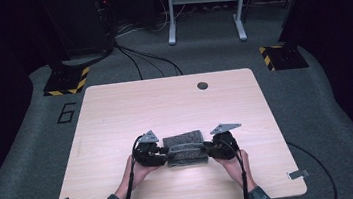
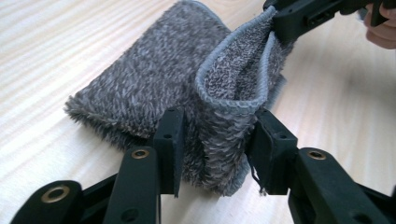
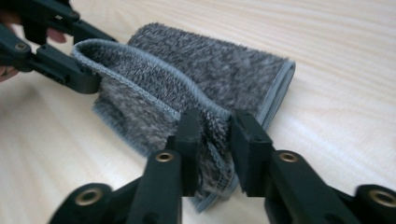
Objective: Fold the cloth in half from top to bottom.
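Towel (image 1: 185, 148), grey and fluffy, folded, lying on the table (image 1: 116, 116) straight between both grippers. Pinched at its left end by the left gripper (image 1: 165, 156): seen in the left gripper view, jaws set narrow with a thick bunch of pile and the stitched hem (image 2: 224, 103) between the pads, cloth touching both. Pinched at its right end by the right gripper (image 1: 205, 151): seen in the right gripper view, jaws nearly together on the same hemmed edge (image 3: 149, 86), cloth squeezed between the pads. Long axis running gripper to gripper, across in front of the person; hem lifted and slack between the two grips, sagging into a shallow loop. Beyond both sets of jaws, the rest of the fold resting flat on the wood, away from the hands. Neither hand nearer than the other, each at its own end. Likely hinge of the next move: carrying the raised near edge away from the grippers, over the flat part lying just ahead.
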A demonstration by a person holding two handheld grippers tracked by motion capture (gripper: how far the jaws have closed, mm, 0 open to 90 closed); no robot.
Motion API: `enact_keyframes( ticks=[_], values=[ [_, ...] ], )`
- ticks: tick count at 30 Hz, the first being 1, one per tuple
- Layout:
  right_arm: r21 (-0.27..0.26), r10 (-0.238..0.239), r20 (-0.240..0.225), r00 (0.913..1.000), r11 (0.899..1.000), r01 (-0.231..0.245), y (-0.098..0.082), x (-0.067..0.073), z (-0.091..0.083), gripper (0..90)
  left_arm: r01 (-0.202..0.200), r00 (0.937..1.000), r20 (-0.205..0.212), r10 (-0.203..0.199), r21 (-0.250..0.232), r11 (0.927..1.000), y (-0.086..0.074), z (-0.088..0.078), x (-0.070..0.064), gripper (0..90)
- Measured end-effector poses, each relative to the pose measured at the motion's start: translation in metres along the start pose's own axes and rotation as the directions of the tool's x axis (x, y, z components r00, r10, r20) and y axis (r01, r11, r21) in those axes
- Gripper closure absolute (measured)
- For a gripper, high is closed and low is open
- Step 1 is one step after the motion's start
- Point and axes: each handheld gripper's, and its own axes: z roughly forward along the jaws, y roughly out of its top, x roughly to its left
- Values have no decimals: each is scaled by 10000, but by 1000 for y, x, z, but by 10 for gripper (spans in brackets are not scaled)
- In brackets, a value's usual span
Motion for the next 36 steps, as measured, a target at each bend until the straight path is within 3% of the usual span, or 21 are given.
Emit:
enact_keyframes(
  ticks=[5, 8, 11, 15, 16, 17, 21, 24, 26, 32, 34, 36],
  values=[
    [6, 33, -283, 9996, 10000, -33, -7, 1, -10, 642, -119, 9996, 250, 121, -108, 9999, -3, -13, -7, 524],
    [-499, 4, -500, 9988, 9987, -29, -4, 1, -18, 618, -136, 9993, 346, 143, -207, 9997, -3, -19, -8, 524],
    [-598, -75, -348, 9994, 9982, 54, 2, 1, -19, 607, -123, 9993, 344, 132, -254, 9996, -1, -20, -5, 524],
    [-812, 221, 53, 9997, 9965, -216, 23, -9, -10, 588, 166, 9998, 155, -158, -514, 9985, 5, -21, 4, 525],
    [-789, 271, 144, 9995, 9965, -259, 27, -11, -7, 588, 415, 9991, 66, -412, -633, 9971, 7, -22, 8, 525],
    [-505, 297, 500, 9983, 9984, -272, 37, -18, 5, 583, 641, 9979, 39, -640, -785, 9949, 9, -22, 12, 526],
    [52, 162, 766, 9969, 9998, -166, 44, -26, 23, 564, 1132, 9916, -564, -1167, -623, 9916, 15, -14, 25, 526],
    [439, 133, 829, 9965, 9989, -170, 42, -27, 34, 539, 1085, 9903, -866, -1083, -31, 9941, 14, 0, 28, 521],
    [589, 39, 721, 9974, 9982, -81, 37, -25, 35, 503, 941, 9920, -855, -934, 44, 9956, 13, 3, 25, 515],
    [698, -202, 548, 9983, 9974, 164, 14, -13, 21, 444, 493, 9945, -932, -469, 232, 9985, 4, 1, 7, 462],
    [636, -12, 534, 9986, 9980, -22, 2, -13, 11, 415, 235, 9948, -1000, -180, 533, 9983, -2, 2, 0, 449],
    [625, 41, 543, 9985, 9980, -75, -2, -14, 10, 405, 271, 9944, -1037, -206, 619, 9977, -4, 3, 0, 445]
  ],
)
